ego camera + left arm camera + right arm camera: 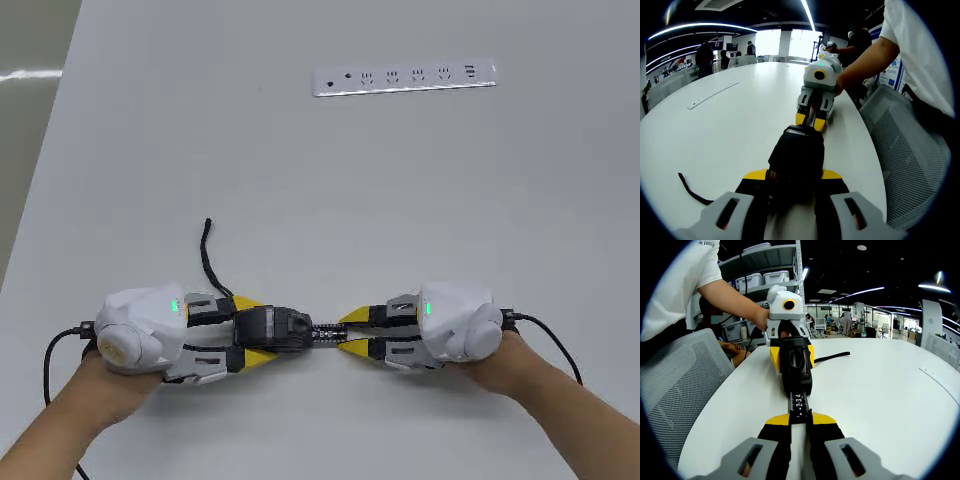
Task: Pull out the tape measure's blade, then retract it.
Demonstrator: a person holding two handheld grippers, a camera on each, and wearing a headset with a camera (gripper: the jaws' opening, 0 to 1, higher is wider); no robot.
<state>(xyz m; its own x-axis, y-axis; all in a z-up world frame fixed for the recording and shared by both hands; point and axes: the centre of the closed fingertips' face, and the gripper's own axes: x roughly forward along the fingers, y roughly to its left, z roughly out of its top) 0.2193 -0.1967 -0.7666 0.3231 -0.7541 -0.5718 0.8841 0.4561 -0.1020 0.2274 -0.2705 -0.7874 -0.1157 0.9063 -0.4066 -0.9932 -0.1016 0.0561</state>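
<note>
A black tape measure [277,328] lies low over the white table, gripped between the yellow-tipped jaws of my left gripper [252,330]. Its black case [797,156] sits right ahead of the jaws in the left gripper view. A short length of black blade with white numerals [798,404] runs out of the case [796,364] to my right gripper [352,331], which is shut on the blade's end. The blade [326,333] spans the small gap between the two grippers. The tape's black wrist strap [211,256] trails away across the table.
A white power strip [403,77] lies at the far side of the table [330,190]. A mesh chair [905,165] stands by the near table edge. People stand and sit farther back in the room.
</note>
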